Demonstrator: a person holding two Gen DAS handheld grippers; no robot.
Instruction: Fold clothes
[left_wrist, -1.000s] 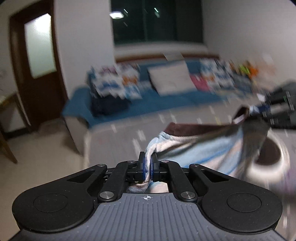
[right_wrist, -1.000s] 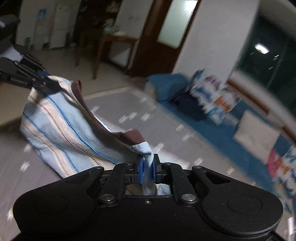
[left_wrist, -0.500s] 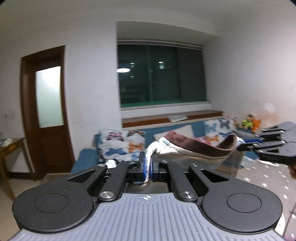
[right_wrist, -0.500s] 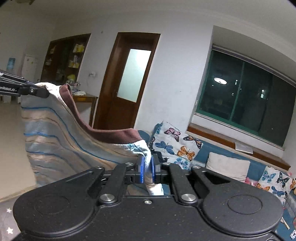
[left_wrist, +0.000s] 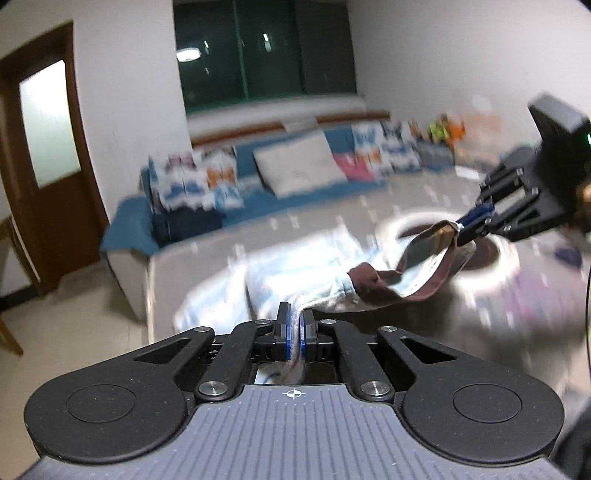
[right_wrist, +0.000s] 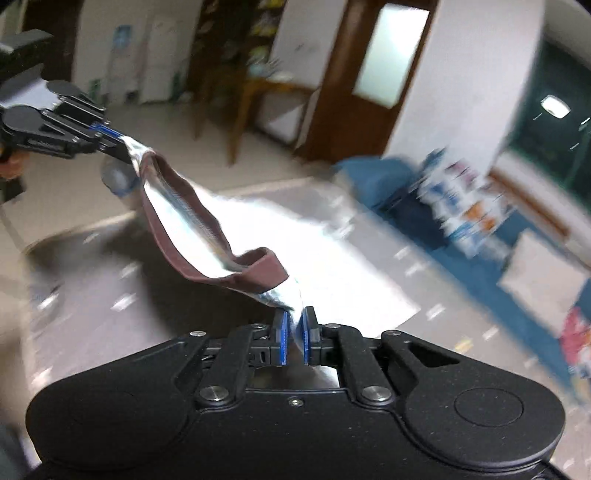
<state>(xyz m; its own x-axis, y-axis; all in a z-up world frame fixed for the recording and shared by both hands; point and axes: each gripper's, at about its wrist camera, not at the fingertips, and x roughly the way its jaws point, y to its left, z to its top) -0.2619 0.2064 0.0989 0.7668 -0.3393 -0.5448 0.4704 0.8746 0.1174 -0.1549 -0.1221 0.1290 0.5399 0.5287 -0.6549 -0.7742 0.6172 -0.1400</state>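
From the left wrist view, the left gripper (left_wrist: 294, 334) has its jaws clamped on the pale garment (left_wrist: 295, 284), which drapes over the grey bed (left_wrist: 192, 273) toward the right gripper (left_wrist: 466, 229). From the right wrist view, the right gripper (right_wrist: 294, 338) pinches the garment's brown waistband (right_wrist: 255, 277); only here a wooden table (right_wrist: 258, 88) shows.

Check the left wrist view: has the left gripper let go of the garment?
No, the left gripper is shut on the striped garment, whose pale cloth is pinched between its blue pads while the right gripper holds the brown-banded edge.
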